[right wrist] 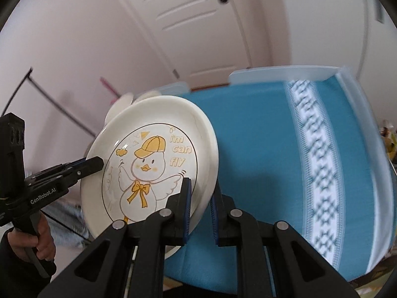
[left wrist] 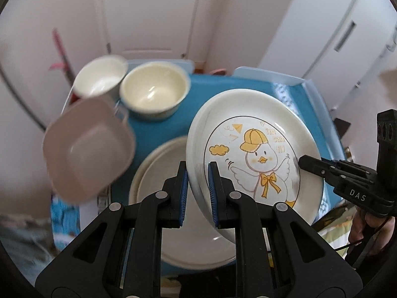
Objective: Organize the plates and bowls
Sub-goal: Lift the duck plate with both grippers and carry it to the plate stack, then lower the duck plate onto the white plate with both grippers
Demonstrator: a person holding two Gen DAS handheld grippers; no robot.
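Note:
A white plate with a yellow duck drawing [left wrist: 250, 149] is lifted and tilted above the blue table; it also shows in the right wrist view [right wrist: 148, 164]. My left gripper [left wrist: 197, 186] is shut on its left rim. My right gripper [right wrist: 201, 206] is shut on its right rim, and it shows in the left wrist view [left wrist: 305, 164] at the plate's right edge. A second plate seems stacked under the duck plate. A plain cream plate [left wrist: 171, 181] lies on the table below. A cream bowl [left wrist: 153, 89], a white bowl [left wrist: 100, 77] and a pink square bowl [left wrist: 86, 149] stand at the left.
The table is covered by a blue cloth [right wrist: 260, 136] with a white patterned stripe [right wrist: 317, 149] on the right and clear plastic edge guards [right wrist: 282, 73]. A white door [left wrist: 148, 12] and a white cabinet [left wrist: 322, 24] stand behind.

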